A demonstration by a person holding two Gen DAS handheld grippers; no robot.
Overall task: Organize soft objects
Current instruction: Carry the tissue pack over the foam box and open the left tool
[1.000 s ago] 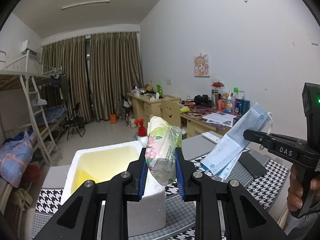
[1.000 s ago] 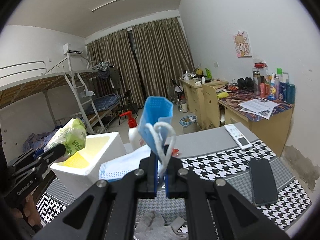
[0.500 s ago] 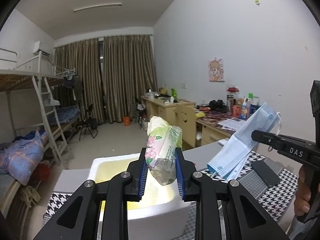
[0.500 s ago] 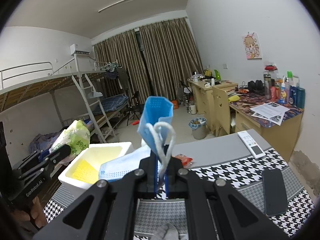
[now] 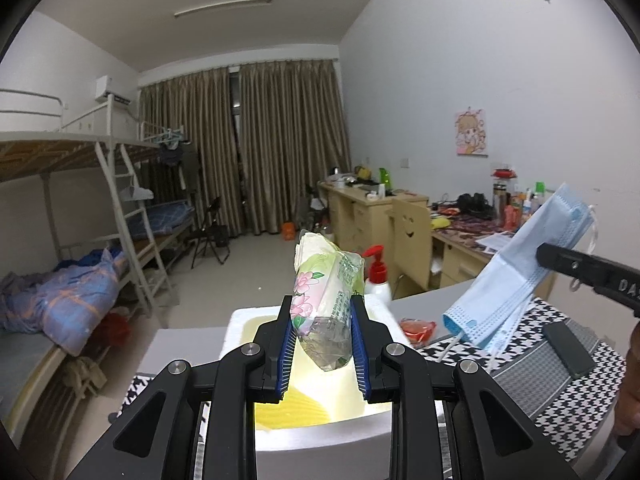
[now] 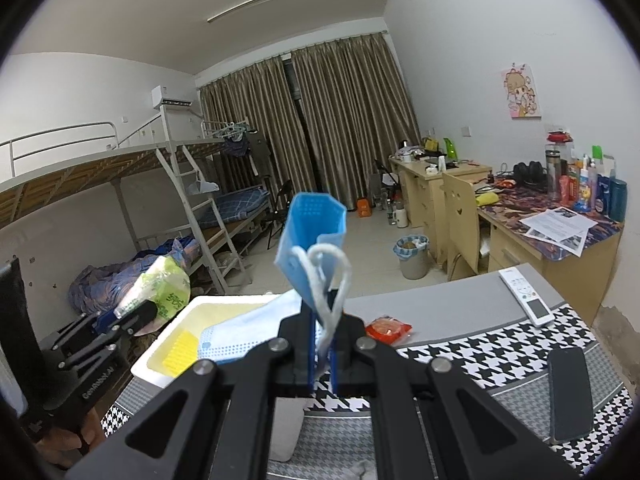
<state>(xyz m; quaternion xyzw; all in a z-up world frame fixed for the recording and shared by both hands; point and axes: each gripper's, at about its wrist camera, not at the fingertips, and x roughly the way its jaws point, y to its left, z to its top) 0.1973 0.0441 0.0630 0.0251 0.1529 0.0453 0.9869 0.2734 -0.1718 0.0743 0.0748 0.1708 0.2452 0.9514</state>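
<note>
Gripping a floral-printed green tissue pack upright in the left tool over the white foam box holding a yellow sponge, while pinching folded blue face masks in the right tool above the houndstooth worktop.

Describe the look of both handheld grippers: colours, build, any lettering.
Both are matte black plastic with angular linkage arms joined by round silver bolts. The left gripper and the right gripper have blue ribbed pads inside their fingers. White letters "DAS" show on the right gripper's side, and "GenRobot.AI" on the left's. No cables show. Bare skin of a hand grips the left handle.
</note>
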